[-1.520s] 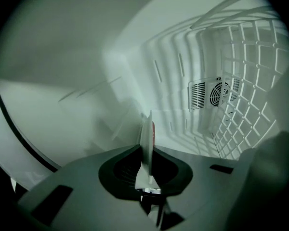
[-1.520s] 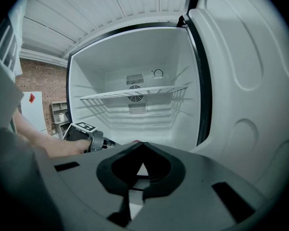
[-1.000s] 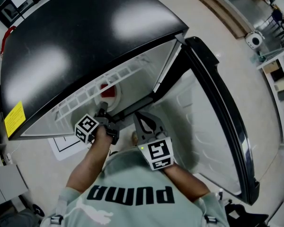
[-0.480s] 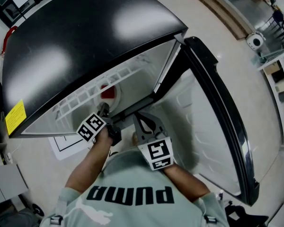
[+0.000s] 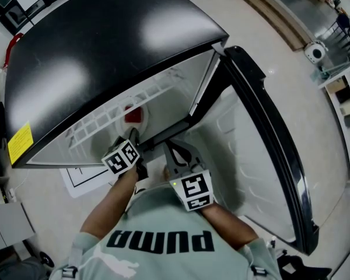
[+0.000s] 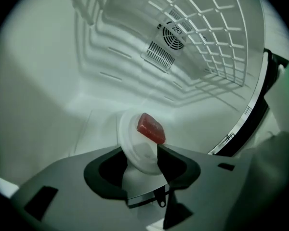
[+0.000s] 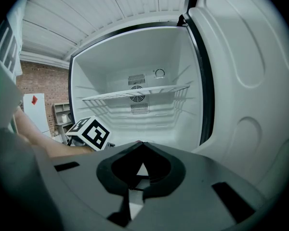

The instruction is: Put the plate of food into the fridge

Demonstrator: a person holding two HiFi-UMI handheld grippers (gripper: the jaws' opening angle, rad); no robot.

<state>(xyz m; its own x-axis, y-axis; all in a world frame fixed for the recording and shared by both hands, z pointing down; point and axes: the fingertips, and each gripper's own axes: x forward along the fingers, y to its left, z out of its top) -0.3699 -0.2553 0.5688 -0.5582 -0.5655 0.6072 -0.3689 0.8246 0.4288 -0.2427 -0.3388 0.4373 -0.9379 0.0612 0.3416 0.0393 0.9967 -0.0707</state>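
Reaching into the open fridge, the left gripper is seen with its jaws apart. The jaws have just been opening. A white plate is framed between them, and the pads are not clamped on it. The plate is set down on the white floor of the fridge, under the wire shelf and in front of the fridge's rear fan vent. One red piece of food is carried on the plate, toward the side farther into the fridge. The plate is level with the fridge floor; the tilt seen in the left gripper view is put down to the rolled gripper.

The right gripper is held outside the fridge, just in front of its opening, and is aimed at the fridge interior. Its jaws are closed tip to tip, and nothing is held between them. The fridge door is swung fully open. The left gripper's marker cube is seen at the fridge's front edge.
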